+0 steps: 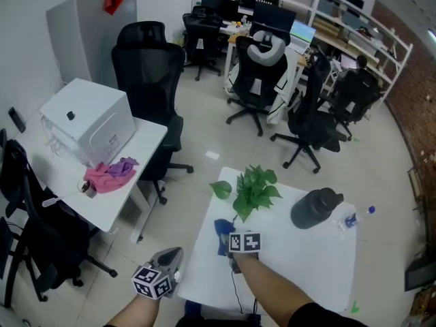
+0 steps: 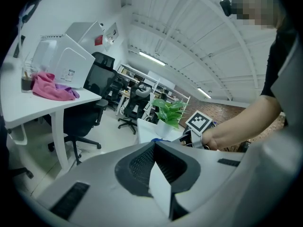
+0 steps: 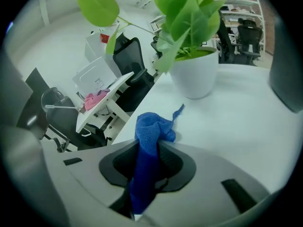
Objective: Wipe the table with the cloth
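The blue cloth (image 1: 222,231) lies bunched on the white table (image 1: 300,264) near its left edge, in front of the potted plant (image 1: 253,191). My right gripper (image 1: 232,240) is shut on the cloth. In the right gripper view the cloth (image 3: 150,132) runs between the jaws and spills onto the table (image 3: 236,126) short of the white pot (image 3: 195,74). My left gripper (image 1: 170,257) hangs off the table's left side over the floor. Its jaws are shut with nothing in them (image 2: 155,150).
A dark jug (image 1: 315,208) and a small water bottle (image 1: 354,219) stand at the table's far right. A second desk (image 1: 102,182) to the left carries a white box (image 1: 88,118), a pink cloth (image 1: 109,174) and a cup. Office chairs (image 1: 153,94) stand behind.
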`<state>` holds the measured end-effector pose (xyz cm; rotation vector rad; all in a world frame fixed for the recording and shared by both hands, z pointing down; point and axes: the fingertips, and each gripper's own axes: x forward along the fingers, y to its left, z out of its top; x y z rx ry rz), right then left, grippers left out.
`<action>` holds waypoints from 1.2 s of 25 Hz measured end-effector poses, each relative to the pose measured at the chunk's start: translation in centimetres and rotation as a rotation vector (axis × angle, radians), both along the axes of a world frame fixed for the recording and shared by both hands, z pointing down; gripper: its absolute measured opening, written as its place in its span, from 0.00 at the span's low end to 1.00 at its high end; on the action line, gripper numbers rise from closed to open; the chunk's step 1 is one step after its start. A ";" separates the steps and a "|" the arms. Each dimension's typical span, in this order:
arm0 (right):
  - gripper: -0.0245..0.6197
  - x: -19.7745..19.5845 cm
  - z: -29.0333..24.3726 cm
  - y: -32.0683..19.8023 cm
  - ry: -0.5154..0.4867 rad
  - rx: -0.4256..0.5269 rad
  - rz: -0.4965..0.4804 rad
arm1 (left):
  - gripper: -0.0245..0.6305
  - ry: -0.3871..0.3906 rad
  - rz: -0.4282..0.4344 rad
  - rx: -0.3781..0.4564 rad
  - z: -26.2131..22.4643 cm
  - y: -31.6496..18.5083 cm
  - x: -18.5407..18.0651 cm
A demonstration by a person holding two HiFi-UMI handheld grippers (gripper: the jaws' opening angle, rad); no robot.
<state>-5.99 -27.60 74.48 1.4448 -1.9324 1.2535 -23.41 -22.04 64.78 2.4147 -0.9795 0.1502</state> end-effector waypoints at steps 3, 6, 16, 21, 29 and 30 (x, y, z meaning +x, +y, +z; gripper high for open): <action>0.18 -1.1 -0.1 -0.4 -0.002 0.010 0.004 | 0.04 -0.005 0.000 -0.001 0.0 0.4 -0.4; 0.18 -2.0 -0.1 -0.9 -0.010 0.015 0.001 | 0.04 -0.007 -0.004 0.002 -0.2 0.6 -0.6; 0.18 -4.9 -0.8 -1.9 -0.201 0.027 -0.012 | 0.04 -0.007 -0.012 0.007 -0.8 1.3 -0.8; 0.18 -2.5 -4.4 1.7 -0.359 0.099 0.046 | 0.04 -0.004 -0.026 0.022 -1.8 1.4 -1.0; 0.18 11.7 -8.3 10.9 -0.376 0.180 0.167 | 0.04 0.012 0.013 0.048 -4.2 3.0 2.7; 0.18 14.0 -8.8 11.9 -0.368 0.196 0.184 | 0.04 0.010 0.022 0.050 -4.2 3.2 3.3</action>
